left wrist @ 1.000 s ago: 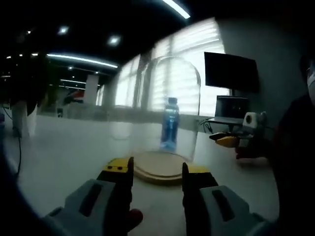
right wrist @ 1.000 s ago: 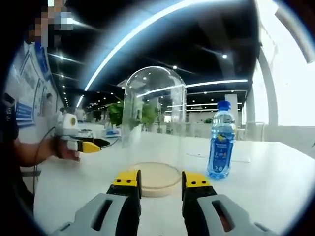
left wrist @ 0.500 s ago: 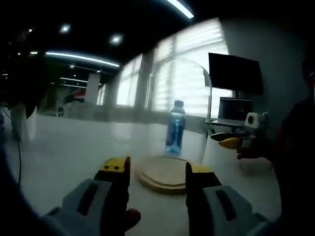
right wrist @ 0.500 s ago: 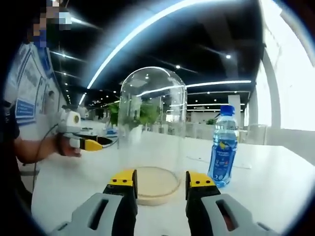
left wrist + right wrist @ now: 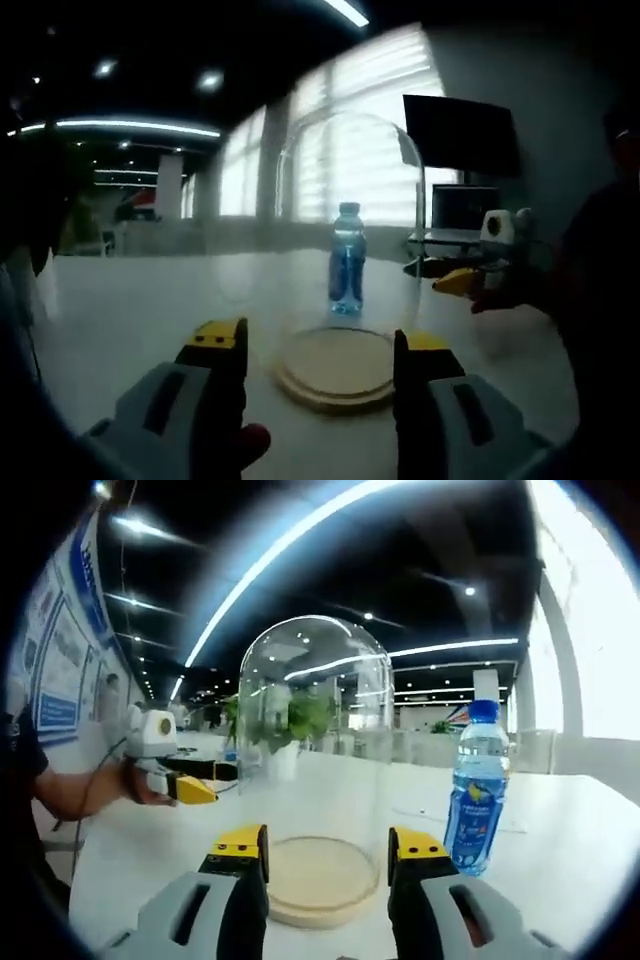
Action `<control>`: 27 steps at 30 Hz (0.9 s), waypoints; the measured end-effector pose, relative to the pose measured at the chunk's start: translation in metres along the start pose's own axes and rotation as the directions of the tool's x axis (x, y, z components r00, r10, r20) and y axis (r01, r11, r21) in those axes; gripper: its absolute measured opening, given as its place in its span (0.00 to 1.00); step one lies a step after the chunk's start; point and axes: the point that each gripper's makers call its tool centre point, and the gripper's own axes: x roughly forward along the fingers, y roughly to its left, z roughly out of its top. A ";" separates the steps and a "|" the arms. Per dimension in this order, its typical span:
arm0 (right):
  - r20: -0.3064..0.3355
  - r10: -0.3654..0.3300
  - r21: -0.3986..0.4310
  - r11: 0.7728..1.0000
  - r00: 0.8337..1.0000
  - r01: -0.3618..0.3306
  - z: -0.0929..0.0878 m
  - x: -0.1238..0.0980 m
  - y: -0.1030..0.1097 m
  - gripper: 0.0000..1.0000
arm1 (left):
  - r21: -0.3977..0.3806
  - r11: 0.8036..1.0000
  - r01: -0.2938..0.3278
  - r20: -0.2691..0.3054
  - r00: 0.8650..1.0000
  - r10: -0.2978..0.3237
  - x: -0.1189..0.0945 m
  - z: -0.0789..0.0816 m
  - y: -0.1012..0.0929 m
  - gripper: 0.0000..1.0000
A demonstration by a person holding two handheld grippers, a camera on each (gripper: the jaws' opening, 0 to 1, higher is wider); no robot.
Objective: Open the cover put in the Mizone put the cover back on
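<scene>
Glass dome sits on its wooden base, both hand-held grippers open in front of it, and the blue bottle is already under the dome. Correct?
Not quite. The blue bottle stands on the table beside the glass dome, outside it, as the right gripper view shows. The dome does sit on its wooden base, and both hand-held grippers, left and right, are open.

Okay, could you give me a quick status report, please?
Both grippers, left and right, open, empty. Glass cover on wooden base. Mizone bottle upright on table outside it. Nothing in the way.
</scene>
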 end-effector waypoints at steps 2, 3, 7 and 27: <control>-0.003 0.010 -0.016 1.000 1.000 -0.010 0.002 0.004 0.002 0.45 | 0.006 1.000 0.014 -0.012 1.000 -0.014 0.004 -0.001 0.000 0.52; -0.001 0.012 -0.017 1.000 1.000 -0.012 0.003 0.004 0.002 0.45 | 0.012 1.000 0.019 -0.017 1.000 -0.018 0.007 -0.001 0.000 0.52; -0.004 0.027 -0.011 1.000 1.000 -0.027 0.002 0.009 0.001 0.47 | 0.026 0.999 0.040 -0.031 0.999 -0.039 0.015 -0.003 0.000 0.52; -0.052 0.149 -0.032 0.988 0.987 -0.151 0.005 0.032 0.006 0.60 | 0.080 0.985 0.153 -0.083 0.986 -0.147 0.036 0.001 -0.001 0.59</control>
